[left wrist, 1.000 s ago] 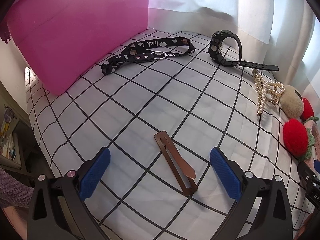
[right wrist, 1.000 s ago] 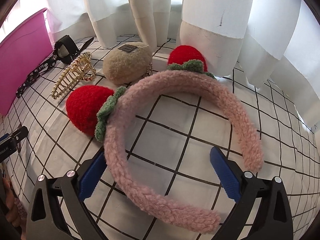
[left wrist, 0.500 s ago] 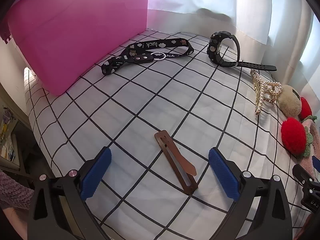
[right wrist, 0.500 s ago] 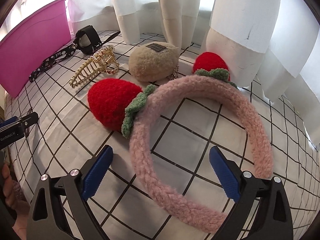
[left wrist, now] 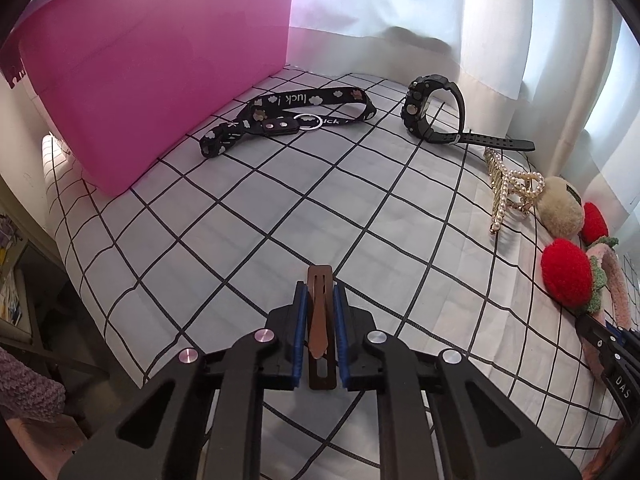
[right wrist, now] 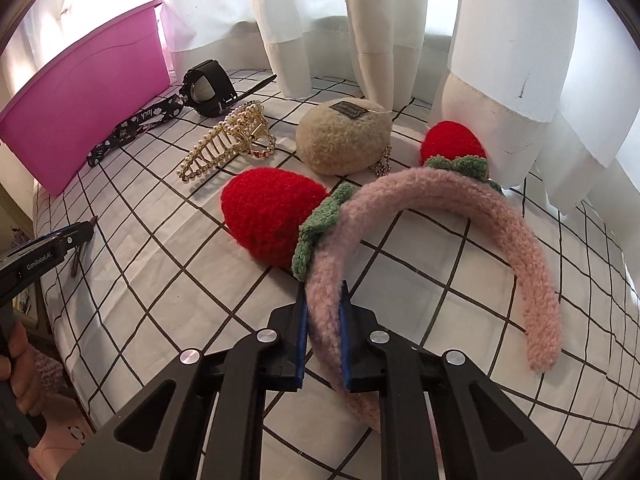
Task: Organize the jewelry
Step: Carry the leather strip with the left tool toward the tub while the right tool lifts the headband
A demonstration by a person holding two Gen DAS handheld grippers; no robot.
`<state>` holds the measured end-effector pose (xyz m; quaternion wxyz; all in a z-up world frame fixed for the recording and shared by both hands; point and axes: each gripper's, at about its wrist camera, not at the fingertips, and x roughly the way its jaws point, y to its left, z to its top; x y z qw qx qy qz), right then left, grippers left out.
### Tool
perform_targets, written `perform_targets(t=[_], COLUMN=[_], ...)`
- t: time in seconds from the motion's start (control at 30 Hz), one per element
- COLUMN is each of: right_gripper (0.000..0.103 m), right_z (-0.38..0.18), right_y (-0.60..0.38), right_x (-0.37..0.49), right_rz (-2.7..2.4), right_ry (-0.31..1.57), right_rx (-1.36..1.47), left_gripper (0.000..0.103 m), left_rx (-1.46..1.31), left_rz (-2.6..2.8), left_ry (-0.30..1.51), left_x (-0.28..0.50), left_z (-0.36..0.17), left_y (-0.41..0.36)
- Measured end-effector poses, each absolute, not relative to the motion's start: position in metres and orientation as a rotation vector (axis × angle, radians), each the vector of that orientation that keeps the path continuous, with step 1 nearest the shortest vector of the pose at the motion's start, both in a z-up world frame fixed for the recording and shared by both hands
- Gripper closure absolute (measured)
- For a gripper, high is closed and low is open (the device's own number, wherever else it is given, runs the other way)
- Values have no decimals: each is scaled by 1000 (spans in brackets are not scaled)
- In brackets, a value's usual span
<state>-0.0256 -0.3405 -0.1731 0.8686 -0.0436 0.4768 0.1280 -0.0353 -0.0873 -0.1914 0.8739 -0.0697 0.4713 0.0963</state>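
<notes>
The brown hair clip (left wrist: 319,312) is pinched by the left gripper (left wrist: 320,300); the pink headband (right wrist: 440,216) is clamped by the right gripper (right wrist: 323,300).

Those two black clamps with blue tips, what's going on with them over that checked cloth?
A person is tidying accessories with a handheld tool in each hand. The left tool is shut on a brown hair clip, and the right tool is shut on the band of a fluffy pink headband with red strawberries. Both items are on or just above the checked cloth. A watch, a black lanyard, a pearl claw clip and a beige pouch lie untouched near a pink bin.
</notes>
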Motion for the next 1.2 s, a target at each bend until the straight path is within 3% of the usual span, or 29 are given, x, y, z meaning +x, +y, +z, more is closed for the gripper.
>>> perform_targets(t=[0.67,1.2], right_gripper=[91,91], right_z=[-93,-23], right_y=[-357,-339], right_x=[-45,-65], right_rz=[375,520], right_ry=[932,845], right_rx=[90,69], left_gripper=[90,90], left_rx=[-134,-127], left_rz=[137,136], left_ry=[955,869], left_x=[-50,-73], left_z=[-115,-31], left_y=[-96,-103])
